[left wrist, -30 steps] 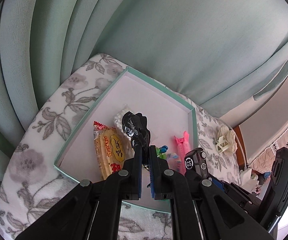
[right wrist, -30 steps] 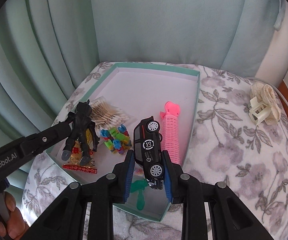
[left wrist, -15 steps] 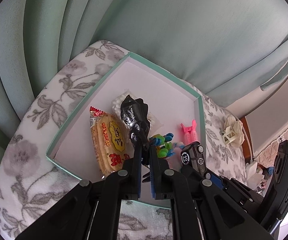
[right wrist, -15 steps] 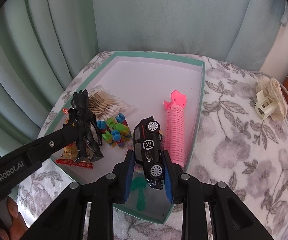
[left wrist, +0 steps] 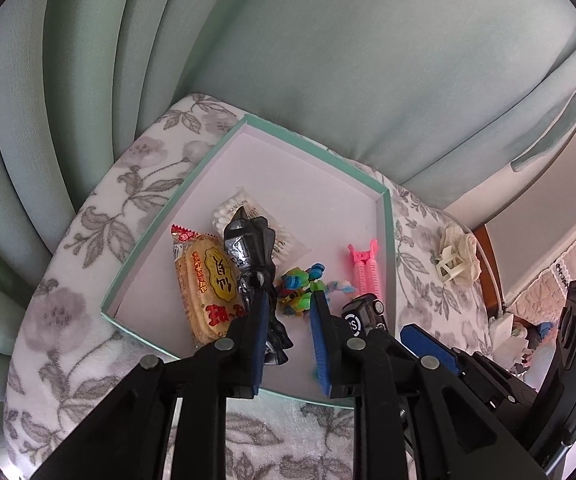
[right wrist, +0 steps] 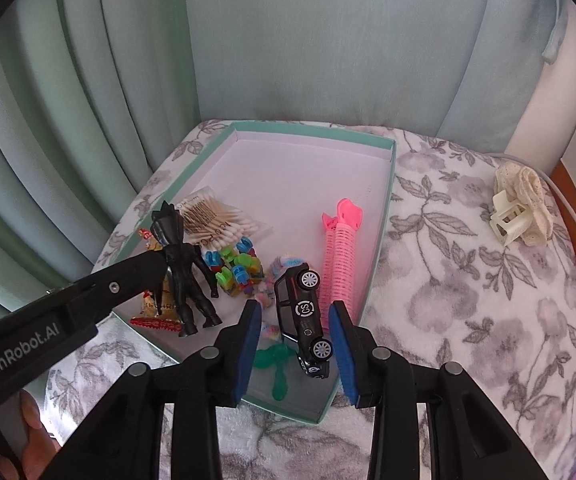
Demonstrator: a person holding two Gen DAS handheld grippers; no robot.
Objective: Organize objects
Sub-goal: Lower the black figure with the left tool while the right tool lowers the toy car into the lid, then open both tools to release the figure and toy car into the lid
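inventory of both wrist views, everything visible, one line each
tray: one, teal rim, white inside, on the cloth
figure: one, black, upright in tray, near left
toy car: one, black, tray near right
hair roller: one, pink, tray right side
cotton swabs: one pack, white, tray left
snack packet: one, yellow-red, tray left edge
small pegs: cluster, multicolour, tray middle
hair claw: one, cream, on cloth right of tray
cloth: floral grey-white
curtain: green, behind
left tool: open, beside figure
right tool: open, around car
hand: one, lower left
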